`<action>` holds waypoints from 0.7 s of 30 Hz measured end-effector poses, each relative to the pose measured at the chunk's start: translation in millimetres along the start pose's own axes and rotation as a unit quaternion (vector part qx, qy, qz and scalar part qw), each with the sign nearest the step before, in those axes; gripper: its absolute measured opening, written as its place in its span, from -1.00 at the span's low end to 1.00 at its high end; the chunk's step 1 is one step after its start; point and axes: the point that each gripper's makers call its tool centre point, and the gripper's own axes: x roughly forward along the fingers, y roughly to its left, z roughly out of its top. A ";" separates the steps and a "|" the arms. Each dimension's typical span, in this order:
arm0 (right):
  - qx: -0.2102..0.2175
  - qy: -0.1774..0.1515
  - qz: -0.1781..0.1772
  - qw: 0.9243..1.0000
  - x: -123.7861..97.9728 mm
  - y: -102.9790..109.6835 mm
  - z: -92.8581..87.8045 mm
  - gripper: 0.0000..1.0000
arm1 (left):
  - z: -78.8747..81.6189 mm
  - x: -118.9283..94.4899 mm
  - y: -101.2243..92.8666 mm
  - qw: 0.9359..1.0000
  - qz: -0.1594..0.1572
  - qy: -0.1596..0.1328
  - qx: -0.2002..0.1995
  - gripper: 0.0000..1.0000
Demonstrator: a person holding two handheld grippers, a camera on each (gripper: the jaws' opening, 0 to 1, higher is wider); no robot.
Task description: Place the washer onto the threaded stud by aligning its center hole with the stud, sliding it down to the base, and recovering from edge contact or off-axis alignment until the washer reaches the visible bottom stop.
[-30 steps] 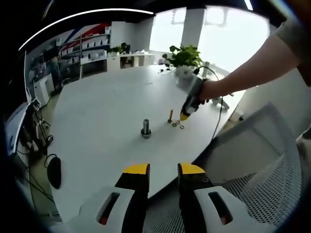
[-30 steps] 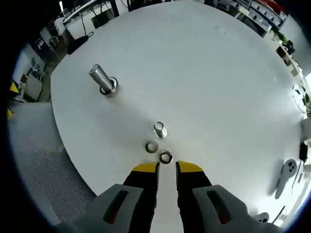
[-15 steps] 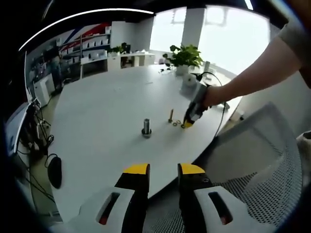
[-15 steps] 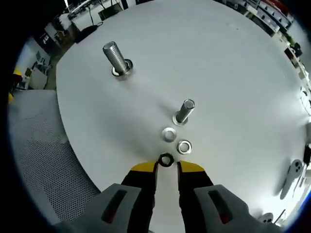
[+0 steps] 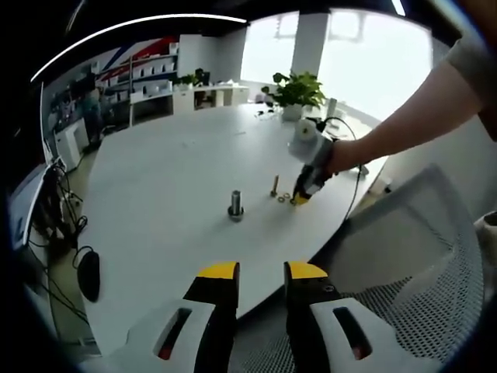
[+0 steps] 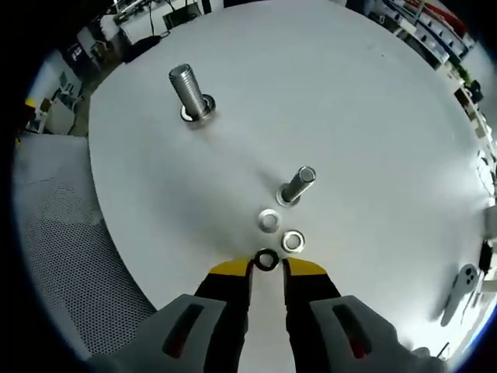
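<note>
My right gripper (image 6: 266,268) is pinching a dark washer (image 6: 266,259) at its tips. Two more washers (image 6: 269,221) lie at 12 o'clock, by the small stud (image 6: 296,185). My left gripper (image 5: 259,272) waits open-jawed, holding nothing. No washer is on a stud yet.

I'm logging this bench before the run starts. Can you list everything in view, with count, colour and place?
table: one, white, round, under all the hardware
large threaded stud: one, silver, upright, far from the jaws
small threaded stud: one, silver, upright, mid-table
washers: two, silver, flat beside the small stud's base
dark washer: one, at the right gripper's jaw tips; grip unclear
mesh chair: one, grey, at the table edge
plant: one, green, far side
left gripper: yellow tips, apart, off the table
right gripper: yellow tips, low at the washers
person's arm: holding the right gripper
</note>
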 end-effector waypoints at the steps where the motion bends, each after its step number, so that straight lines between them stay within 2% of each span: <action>1: -0.004 -0.001 0.002 1.000 -0.5 0.7 -0.1 -0.63 | -0.1 0.0 0.0 1.000 0.000 0.000 0.000 -0.59; 7: -0.017 0.000 0.005 1.000 -0.7 2.0 1.1 -0.63 | 0.8 0.2 0.8 1.000 0.002 -0.001 -0.001 -0.59; 15: -0.055 0.035 0.018 0.998 1.5 3.1 4.5 -0.68 | -0.2 0.8 0.6 1.000 0.002 0.003 0.001 -0.60; 21: -0.049 0.049 0.014 0.997 1.6 2.7 4.3 -0.69 | 0.0 0.7 1.2 1.000 0.003 0.002 0.000 -0.60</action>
